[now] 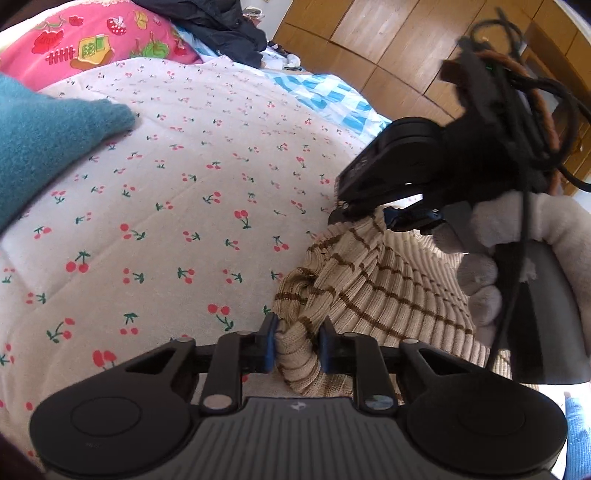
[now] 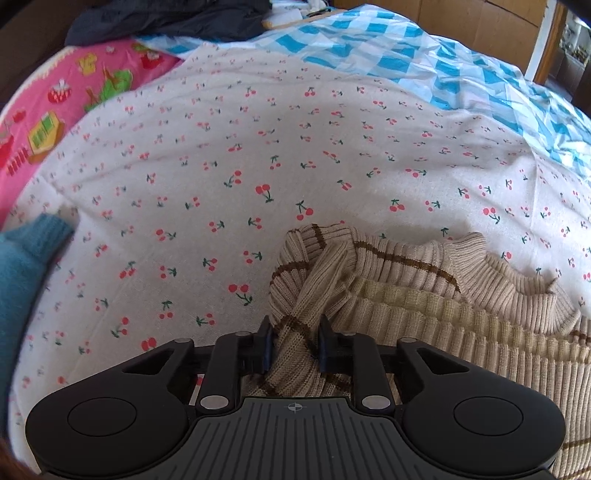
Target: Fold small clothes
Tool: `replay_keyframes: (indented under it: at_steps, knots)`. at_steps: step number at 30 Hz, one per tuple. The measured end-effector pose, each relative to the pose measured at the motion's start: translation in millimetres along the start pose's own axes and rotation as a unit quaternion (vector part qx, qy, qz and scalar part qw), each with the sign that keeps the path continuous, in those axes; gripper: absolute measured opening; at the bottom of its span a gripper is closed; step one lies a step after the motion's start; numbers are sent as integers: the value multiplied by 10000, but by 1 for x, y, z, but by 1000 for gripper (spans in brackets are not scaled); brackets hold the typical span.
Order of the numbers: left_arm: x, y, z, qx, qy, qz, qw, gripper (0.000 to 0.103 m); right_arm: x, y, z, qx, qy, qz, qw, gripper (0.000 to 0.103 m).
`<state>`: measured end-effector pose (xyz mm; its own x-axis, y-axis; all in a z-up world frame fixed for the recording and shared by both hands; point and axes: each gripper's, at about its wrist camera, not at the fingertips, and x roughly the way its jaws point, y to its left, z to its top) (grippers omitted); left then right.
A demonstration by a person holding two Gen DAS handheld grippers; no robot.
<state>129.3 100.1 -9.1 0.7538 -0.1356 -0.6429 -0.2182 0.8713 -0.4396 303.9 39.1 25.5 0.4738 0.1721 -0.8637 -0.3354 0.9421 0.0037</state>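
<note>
Your left gripper point(image 1: 297, 345) is closed on a bunched fold of the beige ribbed sweater point(image 1: 373, 280), the one with thin brown stripes; the knit fills the gap between the two blue pads and both press on it. Your right gripper point(image 2: 294, 341) does the same with another twisted piece of the same sweater point(image 2: 424, 295), pinched tight between its pads.

In the left wrist view the right gripper point(image 1: 384, 218) appears at the far end of the sweater, pointing down, and the cloth rises to it. Your hand in a light grey glove point(image 1: 491, 258) holds its handle, with black cables running above. Whether its tips touch the bed there I cannot tell, because the fabric hides them.

The sweater lies crumpled on the white cover with small red cherries point(image 2: 258, 166), near its front right part. A teal woolly garment point(image 1: 40, 144) lies well apart on the left. Behind are a pink printed cloth point(image 1: 92, 40), a blue and white checked sheet point(image 2: 424, 48) and some dark clothes point(image 1: 221, 26).
</note>
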Motion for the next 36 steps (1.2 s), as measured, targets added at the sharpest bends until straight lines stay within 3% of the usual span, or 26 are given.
replay_keyframes:
  at_steps: [7, 15, 21, 26, 36]
  knots:
    - [-24, -20, -2, 588, -528, -318, 9964, 21, -37, -27, -4, 419, -386, 429, 9975, 17]
    - [-49, -80, -6, 1119, -621, -926, 9874, 21, -94, -102, -26, 1219, -892, 937, 9841, 16]
    - [-52, -146, -18, 1564, -449, -1567, 9741, 21, -125, -179, -56, 1941, -1254, 1148, 9661, 15]
    - [-38, -200, -41, 2052, -215, -1788, 9620, 21, -128, -240, -86, 2389, -1342, 1100, 9554, 15]
    - [1, -255, -87, 2645, 402, -1668, 9490, 20, -91, -315, -136, 2962, -1126, 993, 9433, 15]
